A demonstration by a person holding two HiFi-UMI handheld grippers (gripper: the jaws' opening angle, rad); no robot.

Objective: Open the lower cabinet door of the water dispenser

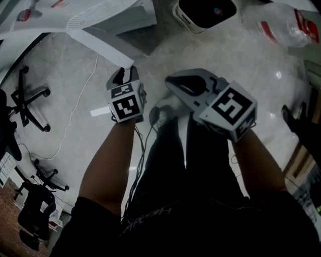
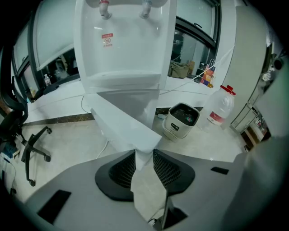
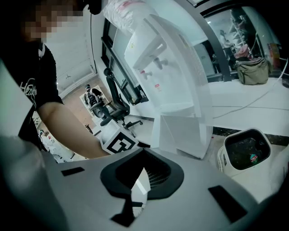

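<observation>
Head view: my left gripper (image 1: 124,75) sits at the free edge of the lower cabinet door (image 1: 103,47). The door stands swung well out from the water dispenser (image 1: 100,15) at upper left. Its long top edge runs from the dispenser down to that gripper. My right gripper (image 1: 173,83) hangs well apart to the right, over bare floor, so the left hand is plainly the nearer one. An office chair (image 1: 27,100) and a loose cable (image 1: 80,100) lie to the left of the door's swing, and a white bin with a dark lid (image 1: 203,12) lies beyond it.

Left gripper view: the door (image 2: 119,122) comes straight at me from the dispenser, and its free edge fills the gap between the ribbed pads (image 2: 165,169). The jaws stand partly closed and, as I read it, pinch that edge. A red-capped water jug (image 2: 221,108) stands near the white bin on the right, clear of the door.

Right gripper view: the right gripper (image 3: 141,178) has its jaws a narrow way apart with only floor showing between them, so it holds nothing. The door (image 3: 185,131) lies ahead and to the right, with the left arm crossing the left of the view.

I judge that any further swing pulls along the door's arc toward me. The chair is the thing to watch.
</observation>
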